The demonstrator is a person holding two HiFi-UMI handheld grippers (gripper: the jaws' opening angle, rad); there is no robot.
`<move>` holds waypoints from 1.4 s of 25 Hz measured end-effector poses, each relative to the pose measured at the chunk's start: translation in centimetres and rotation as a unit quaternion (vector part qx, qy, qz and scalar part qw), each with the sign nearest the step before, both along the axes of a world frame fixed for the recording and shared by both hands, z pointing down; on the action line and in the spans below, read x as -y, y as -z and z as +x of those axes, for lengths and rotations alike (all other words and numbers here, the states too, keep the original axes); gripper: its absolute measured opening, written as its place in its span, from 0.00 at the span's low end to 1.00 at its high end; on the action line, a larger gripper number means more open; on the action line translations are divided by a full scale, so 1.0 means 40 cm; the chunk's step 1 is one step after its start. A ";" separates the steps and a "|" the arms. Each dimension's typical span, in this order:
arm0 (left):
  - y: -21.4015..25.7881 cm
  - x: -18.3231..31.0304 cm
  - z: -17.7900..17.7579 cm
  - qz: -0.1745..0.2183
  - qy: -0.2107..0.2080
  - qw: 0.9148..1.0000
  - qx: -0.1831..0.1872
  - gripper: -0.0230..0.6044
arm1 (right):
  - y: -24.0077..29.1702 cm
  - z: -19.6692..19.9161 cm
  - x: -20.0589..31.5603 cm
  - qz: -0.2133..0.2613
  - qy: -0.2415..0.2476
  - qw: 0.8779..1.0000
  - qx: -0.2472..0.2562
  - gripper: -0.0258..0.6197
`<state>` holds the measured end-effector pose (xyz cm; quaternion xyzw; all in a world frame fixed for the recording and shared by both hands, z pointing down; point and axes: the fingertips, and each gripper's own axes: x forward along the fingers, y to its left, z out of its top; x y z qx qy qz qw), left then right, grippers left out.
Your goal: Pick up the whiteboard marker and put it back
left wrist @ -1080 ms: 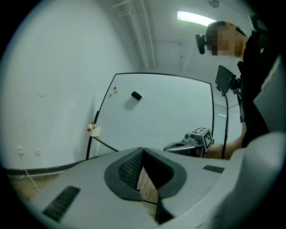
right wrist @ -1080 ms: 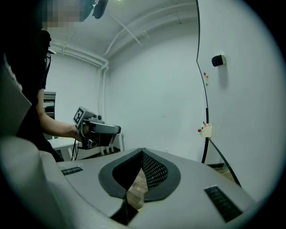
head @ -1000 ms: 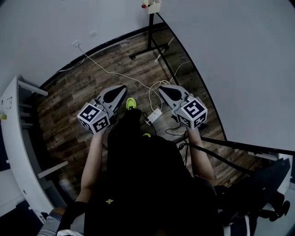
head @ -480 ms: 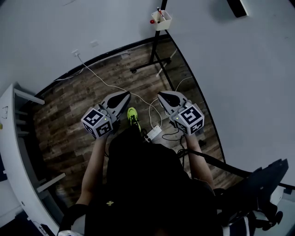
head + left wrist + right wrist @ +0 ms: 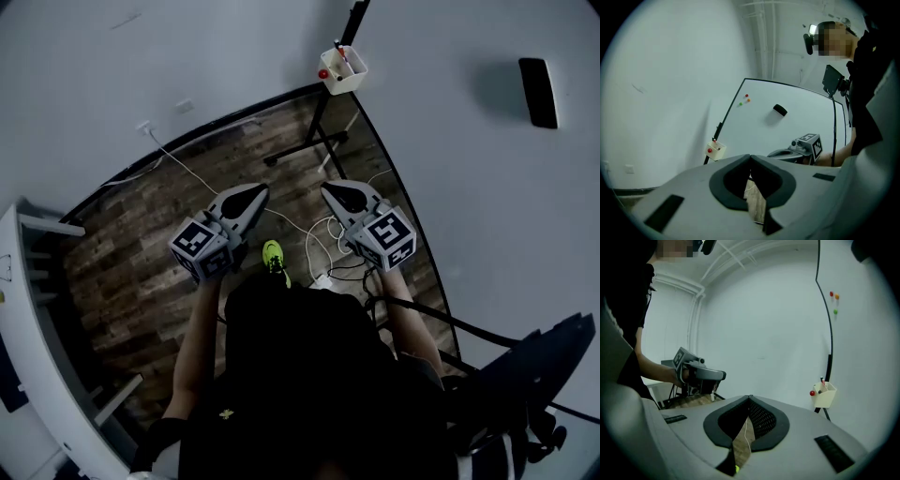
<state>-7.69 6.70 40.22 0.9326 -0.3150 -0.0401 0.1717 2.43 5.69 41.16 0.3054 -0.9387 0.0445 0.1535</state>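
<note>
A small cream holder cup (image 5: 343, 68) hangs at the whiteboard's (image 5: 469, 169) lower left corner, with marker tips sticking out of it and a red knob on its side. The same cup (image 5: 716, 149) shows in the left gripper view, and the cup (image 5: 823, 393) in the right gripper view. My left gripper (image 5: 253, 195) and right gripper (image 5: 333, 190) are held side by side over the floor, well short of the cup. Both have their jaws shut, with nothing between them. I see no marker lying loose.
A black eraser (image 5: 536, 91) and coloured magnets (image 5: 745, 98) sit on the whiteboard. Its black stand legs (image 5: 309, 141) spread on the wood floor. White cables and a power strip (image 5: 323, 279) lie near my feet. A white shelf (image 5: 28, 309) stands left, a black chair (image 5: 525, 384) lower right.
The person has walked forward, carrying both grippers along. The cup and the whiteboard have come closer, and the eraser has entered the head view. Both jaws stayed shut.
</note>
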 end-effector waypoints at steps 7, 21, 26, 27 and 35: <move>0.015 0.184 -0.006 0.011 -0.019 0.999 -0.026 0.07 | 0.026 -0.024 0.193 0.013 -0.029 0.999 -0.018 0.03; 0.013 0.283 0.004 0.001 -0.039 0.998 -0.044 0.07 | 0.023 -0.010 0.335 0.021 -0.061 0.997 -0.042 0.03; -0.002 0.339 0.040 -0.003 -0.055 0.998 -0.040 0.07 | 0.017 0.018 0.390 0.032 -0.070 0.996 -0.043 0.03; -0.007 0.350 0.047 -0.007 -0.056 0.998 -0.041 0.07 | 0.014 0.023 0.400 0.033 -0.069 0.996 -0.045 0.03; -0.029 0.464 0.085 -0.021 -0.058 0.998 -0.032 0.07 | -0.008 0.075 0.530 0.030 -0.071 0.995 -0.057 0.10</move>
